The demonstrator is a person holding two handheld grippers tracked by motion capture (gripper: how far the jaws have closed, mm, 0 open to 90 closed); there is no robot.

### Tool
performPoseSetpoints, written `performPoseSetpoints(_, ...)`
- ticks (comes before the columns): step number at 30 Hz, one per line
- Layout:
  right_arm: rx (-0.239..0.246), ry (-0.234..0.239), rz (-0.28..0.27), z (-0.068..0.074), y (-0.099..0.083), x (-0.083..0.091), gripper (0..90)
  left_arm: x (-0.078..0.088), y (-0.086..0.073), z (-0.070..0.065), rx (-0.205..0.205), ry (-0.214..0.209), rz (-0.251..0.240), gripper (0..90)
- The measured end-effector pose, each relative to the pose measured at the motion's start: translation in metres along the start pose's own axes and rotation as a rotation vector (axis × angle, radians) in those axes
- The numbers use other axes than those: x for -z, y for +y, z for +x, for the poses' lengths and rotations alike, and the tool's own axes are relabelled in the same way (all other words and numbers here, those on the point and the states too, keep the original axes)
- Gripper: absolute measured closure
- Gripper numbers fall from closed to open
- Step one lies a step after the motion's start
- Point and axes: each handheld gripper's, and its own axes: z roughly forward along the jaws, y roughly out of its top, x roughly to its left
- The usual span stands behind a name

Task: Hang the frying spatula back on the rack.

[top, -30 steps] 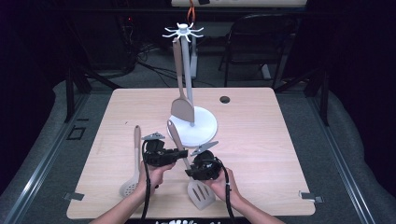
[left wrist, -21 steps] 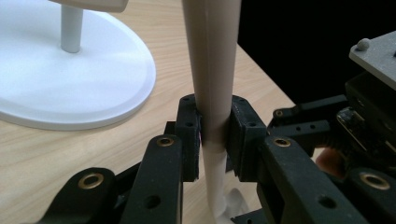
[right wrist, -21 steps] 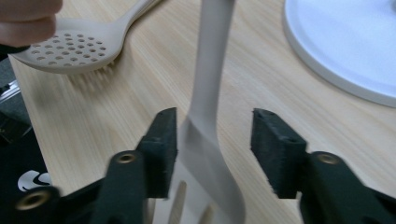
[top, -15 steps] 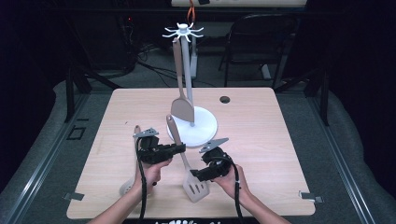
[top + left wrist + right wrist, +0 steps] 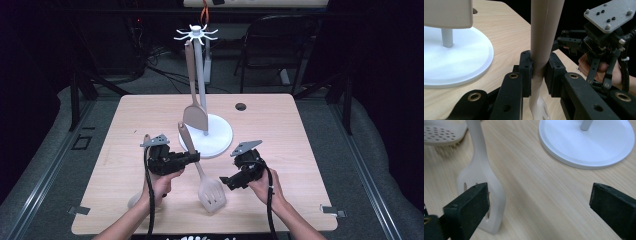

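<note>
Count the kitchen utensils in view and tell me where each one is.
3. A solid turner hangs on the white rack; a slotted turner is held by the left gripper; a perforated skimmer lies on the table behind the left hand.

Turner: top cut by upper edge of left gripper view; blade mostly hidden behind jaws.
Hanging spatula: blade cut by top and left edges.
Skimmer: cut by top-left corner of right gripper view.
Stand base: far side out of frame.
</note>
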Motion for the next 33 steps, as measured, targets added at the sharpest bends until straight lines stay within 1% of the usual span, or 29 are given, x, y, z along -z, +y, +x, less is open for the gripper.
performPoseSetpoints(1,-0.004,0.000,0.001,-0.002,0.000,0.001,0.0,0.000,0.001,0.000,-0.009,0.003,0.000,77.0)
performPoseSetpoints(4,-0.005,-0.023,0.014,-0.008,-0.002,0.001,0.0,0.001,0.006,-0.002,-0.040,0.006,0.013,76.9)
performPoseSetpoints(7,-0.007,-0.040,0.034,-0.013,-0.002,0.000,0.0,0.002,0.010,-0.005,-0.056,0.002,0.018,76.9)
performPoseSetpoints(8,-0.018,-0.044,0.025,-0.013,-0.003,-0.001,0.0,0.002,0.012,-0.005,-0.067,0.001,0.019,76.9)
performPoseSetpoints(9,-0.010,-0.045,0.043,-0.015,-0.002,0.000,0.0,0.001,0.014,-0.005,-0.077,0.001,0.025,76.9)
performPoseSetpoints(10,-0.008,-0.055,0.040,-0.016,-0.003,-0.001,0.0,0.001,0.015,-0.005,-0.083,0.001,0.026,76.9)
performPoseSetpoints(12,-0.013,-0.056,0.051,-0.018,-0.005,-0.002,0.0,0.000,0.018,-0.006,-0.097,0.006,0.033,76.9)
performPoseSetpoints(15,-0.016,-0.061,0.063,-0.022,-0.007,-0.002,0.0,-0.002,0.021,-0.006,-0.107,0.002,0.040,76.9)
performPoseSetpoints(16,-0.017,-0.066,0.059,-0.023,-0.007,-0.002,0.0,-0.002,0.023,-0.007,-0.112,0.001,0.043,76.9)
performPoseSetpoints(18,-0.014,-0.074,0.070,-0.024,-0.007,-0.001,0.0,-0.003,0.026,-0.007,-0.121,0.004,0.048,76.9)
performPoseSetpoints(19,-0.017,-0.072,0.065,-0.025,-0.007,-0.002,0.0,-0.004,0.029,-0.007,-0.132,0.006,0.055,76.9)
performPoseSetpoints(21,-0.013,-0.080,0.077,-0.026,-0.007,-0.003,0.0,-0.004,0.033,-0.007,-0.137,0.015,0.057,76.9)
performPoseSetpoints(23,-0.016,-0.075,0.078,-0.028,-0.007,-0.005,0.0,-0.004,0.040,-0.008,-0.153,0.024,0.065,76.9)
performPoseSetpoints(24,-0.011,-0.082,0.090,-0.029,-0.007,-0.005,0.0,-0.004,0.043,-0.008,-0.155,0.024,0.066,76.8)
performPoseSetpoints(28,-0.016,-0.083,0.087,-0.030,-0.008,-0.005,0.0,-0.004,0.053,-0.009,-0.181,0.035,0.074,76.8)
performPoseSetpoints(33,-0.008,-0.081,0.093,-0.029,-0.007,-0.005,0.0,-0.006,0.063,-0.010,-0.203,0.044,0.080,76.8)
